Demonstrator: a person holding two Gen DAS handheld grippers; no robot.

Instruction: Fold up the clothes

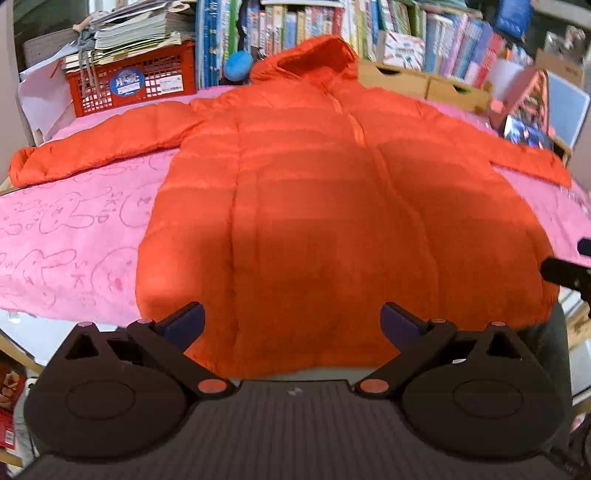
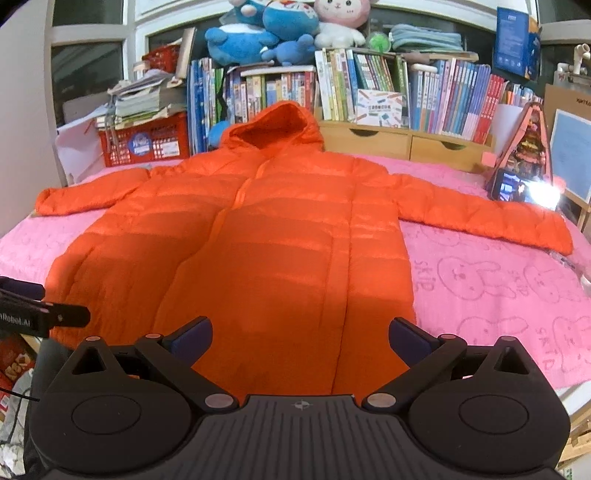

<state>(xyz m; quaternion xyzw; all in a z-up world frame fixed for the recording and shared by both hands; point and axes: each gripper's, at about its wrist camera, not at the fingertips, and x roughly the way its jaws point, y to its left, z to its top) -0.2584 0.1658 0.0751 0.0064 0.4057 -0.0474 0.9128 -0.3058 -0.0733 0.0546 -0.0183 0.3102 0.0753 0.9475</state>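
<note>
An orange hooded puffer jacket (image 1: 314,192) (image 2: 258,240) lies flat and face up on a pink bunny-print blanket (image 1: 66,229) (image 2: 498,288), both sleeves spread out to the sides and the hood toward the bookshelf. My left gripper (image 1: 293,319) hovers over the hem near the jacket's left half, jaws wide open with nothing between them. My right gripper (image 2: 301,334) hovers over the hem at the right half, also wide open and empty. Each gripper's tip shows at the edge of the other's view.
A red crate (image 1: 133,86) (image 2: 144,144) topped with stacked papers stands at the back left. Bookshelves (image 2: 369,88) with plush toys (image 2: 266,33) and wooden drawers (image 2: 402,144) line the back. A phone with a bright light (image 2: 517,188) leans at the right.
</note>
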